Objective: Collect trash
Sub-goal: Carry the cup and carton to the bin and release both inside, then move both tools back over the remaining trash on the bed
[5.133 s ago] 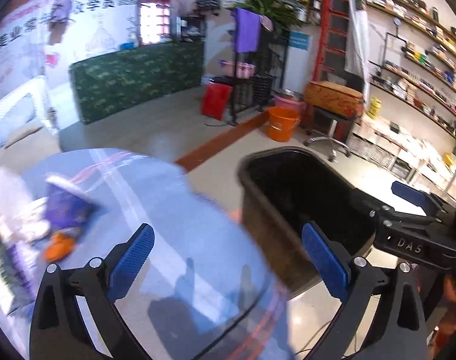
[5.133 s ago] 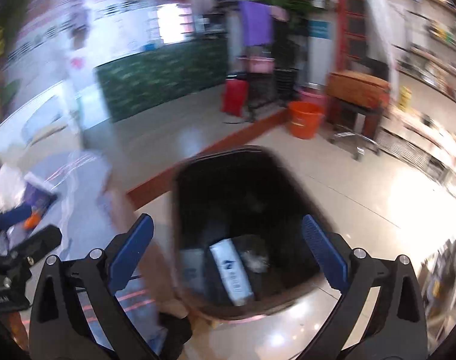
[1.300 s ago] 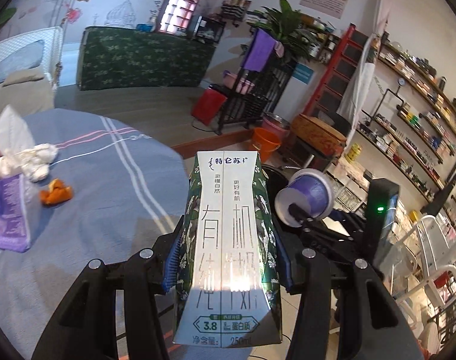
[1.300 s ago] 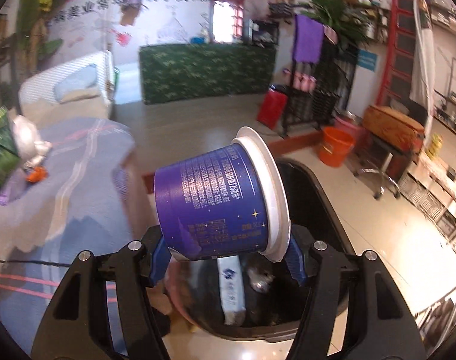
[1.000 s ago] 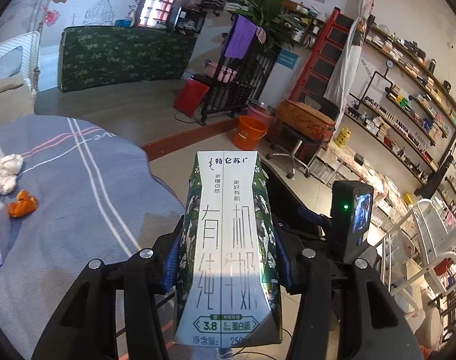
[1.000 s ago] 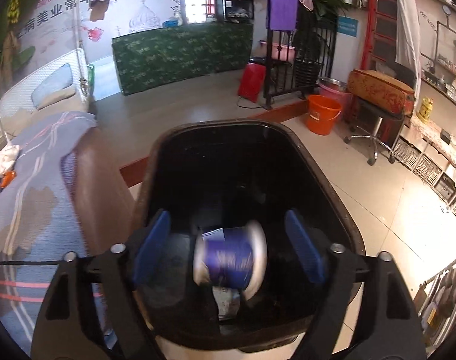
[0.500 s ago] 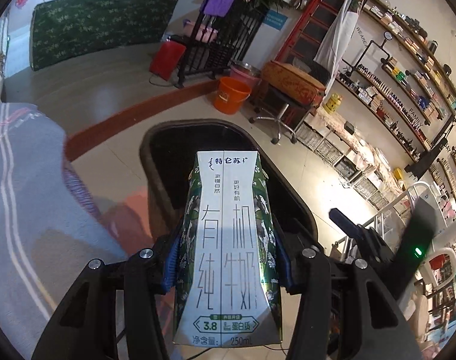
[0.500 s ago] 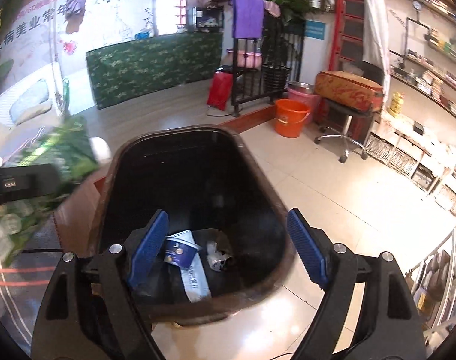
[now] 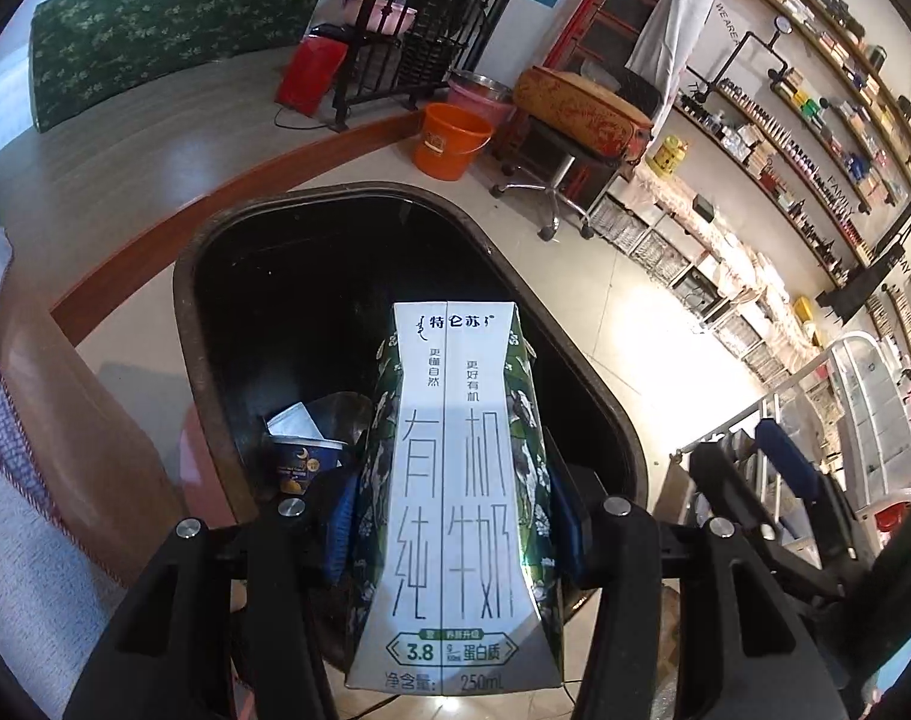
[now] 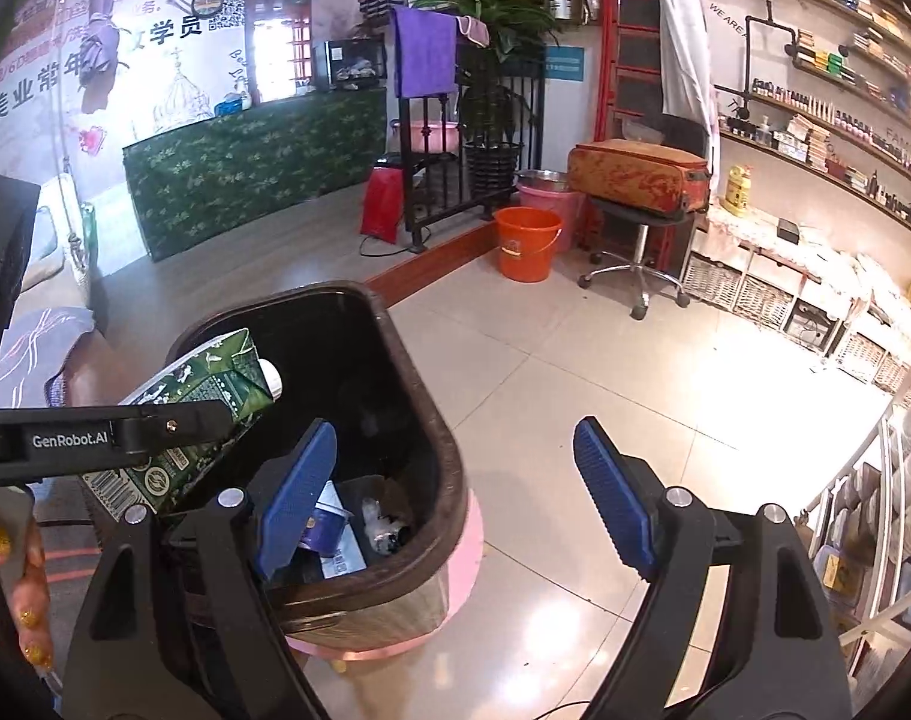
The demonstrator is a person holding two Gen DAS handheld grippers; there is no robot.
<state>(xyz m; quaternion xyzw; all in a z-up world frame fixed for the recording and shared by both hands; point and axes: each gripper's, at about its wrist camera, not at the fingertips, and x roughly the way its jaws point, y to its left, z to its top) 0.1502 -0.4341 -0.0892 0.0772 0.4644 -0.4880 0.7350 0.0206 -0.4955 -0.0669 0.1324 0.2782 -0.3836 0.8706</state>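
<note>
My left gripper [image 9: 452, 516] is shut on a green and white milk carton [image 9: 455, 480] and holds it over the open black trash bin [image 9: 215, 252]. The carton [image 10: 197, 402] and the bin [image 10: 437, 420] also show at the left of the right wrist view. A purple cup [image 9: 308, 462] lies in the bin with a white carton and crumpled scraps. The cup [image 10: 326, 525] also shows in the right wrist view. My right gripper [image 10: 455, 492] is open and empty, beside the bin's right rim, above the floor.
The table with a grey striped cloth [image 9: 11, 480] is at the left of the bin. An orange bucket [image 10: 524, 243], a pink bucket, a stool with a suitcase [image 10: 638, 177], a black rack and wall shelves stand beyond on the tiled floor.
My right gripper dropped the purple cup into the bin, then drew back to the right. My left gripper carried the milk carton from over the table to above the bin.
</note>
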